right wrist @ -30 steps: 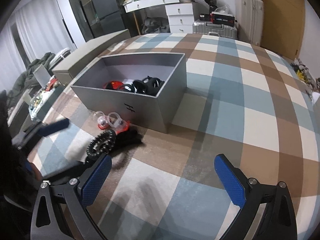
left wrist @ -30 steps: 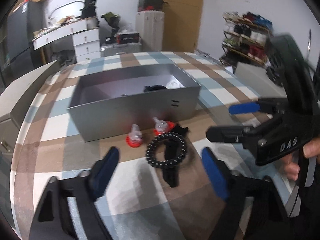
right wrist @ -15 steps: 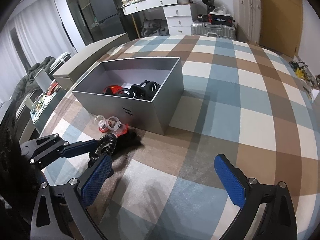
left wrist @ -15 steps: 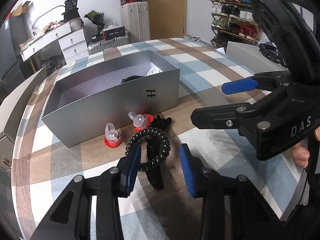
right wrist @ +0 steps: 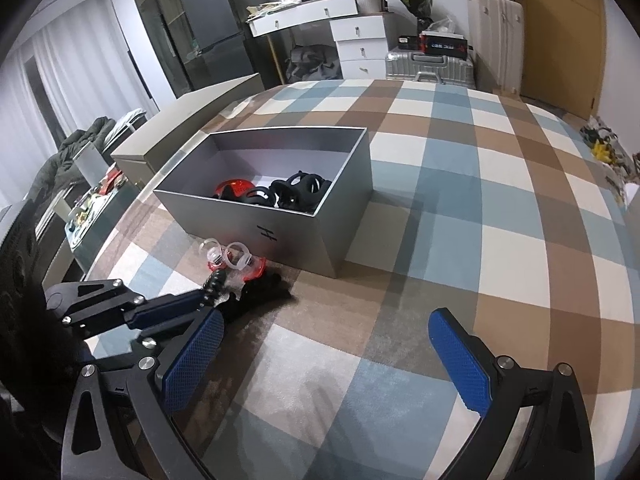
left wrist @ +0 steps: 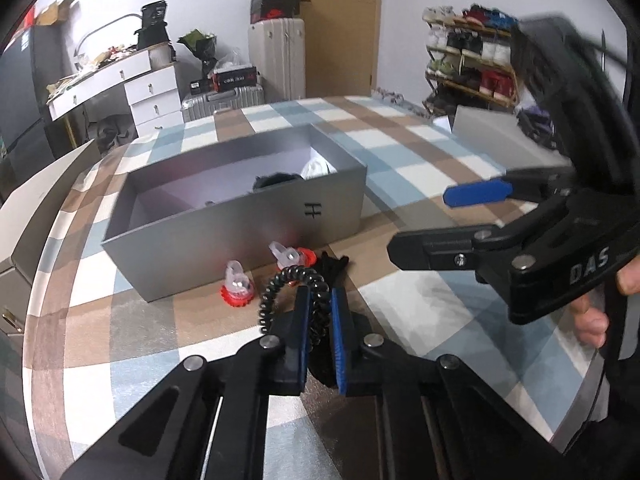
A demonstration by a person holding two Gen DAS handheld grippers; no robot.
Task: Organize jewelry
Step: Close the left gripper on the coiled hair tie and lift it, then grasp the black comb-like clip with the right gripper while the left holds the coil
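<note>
Beads of a black coiled bracelet (left wrist: 294,294) stand in an arch on the checked cloth (left wrist: 404,168), and the left hand-held gripper (left wrist: 318,334) is clamped shut on the loop's near side, its blue pads pressed against the coil. The loop stands roughly upright, its open ring facing the camera in the left wrist view, with the far part of the arch curving up toward the grey box (left wrist: 224,236). Under and behind it lies a dark piece of black material (left wrist: 330,266) whose nature I cannot make out. Just beyond are two clear rings on red bases (left wrist: 238,286), one to the left and one close to the bracelet, both near the front wall of the box. The box is open-topped, marked with a small H-like sign, and in the right wrist view it holds black and red pieces (right wrist: 276,194) gathered at its near end. The right hand-held gripper (right wrist: 334,364) hangs over the cloth to the right of the bracelet with its jaws wide apart and nothing between them. The blue, brown and white cloth covers the counter. Around it the room shows a white desk with drawers (left wrist: 150,92), a silver suitcase (left wrist: 224,100), a wooden door (left wrist: 340,24) and a shoe rack (left wrist: 468,56).
</note>
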